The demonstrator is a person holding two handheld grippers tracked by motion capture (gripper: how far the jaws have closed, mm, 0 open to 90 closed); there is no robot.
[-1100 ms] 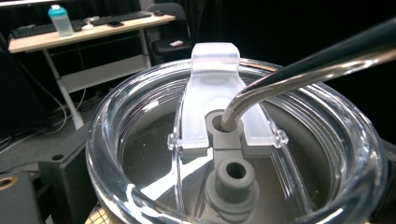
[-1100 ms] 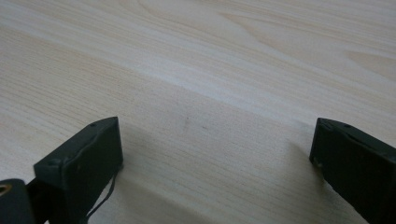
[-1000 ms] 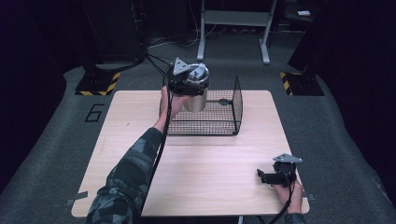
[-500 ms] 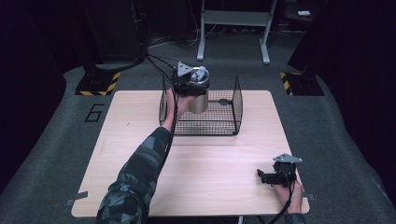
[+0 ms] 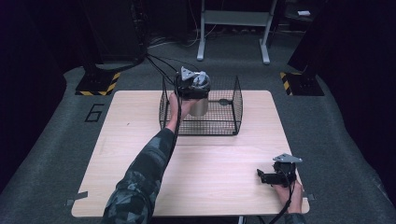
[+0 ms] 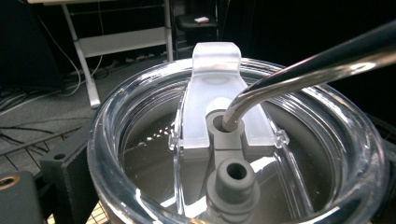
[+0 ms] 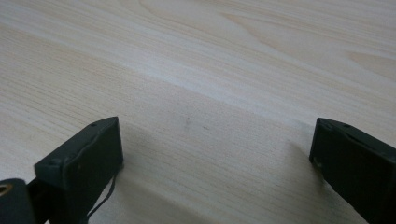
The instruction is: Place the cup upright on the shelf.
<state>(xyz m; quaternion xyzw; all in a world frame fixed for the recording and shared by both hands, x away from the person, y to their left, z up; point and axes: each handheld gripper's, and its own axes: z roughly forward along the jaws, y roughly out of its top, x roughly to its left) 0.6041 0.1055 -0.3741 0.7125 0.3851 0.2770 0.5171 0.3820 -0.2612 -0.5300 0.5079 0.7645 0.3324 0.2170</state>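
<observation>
Lowered slightly since a second ago, the left gripper clamps a steel tumbler with clear lid inside the wire basket. Right gripper rests wide open on the table.

A dim lab: wooden table on grey carpet, hazard-striped stand bases, trailing cables.

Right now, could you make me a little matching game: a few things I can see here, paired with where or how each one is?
Things:
1. metal tumbler
2. bent straw
3. right claw
4. wire basket

States:
A. open, with nothing in it, low over the table's near right corner
B. standing at the table's far middle
C. poking through the clear lid
D. inside the basket, under the left claw

Pairs: 1-D, 2-C, 3-A, 4-B
</observation>
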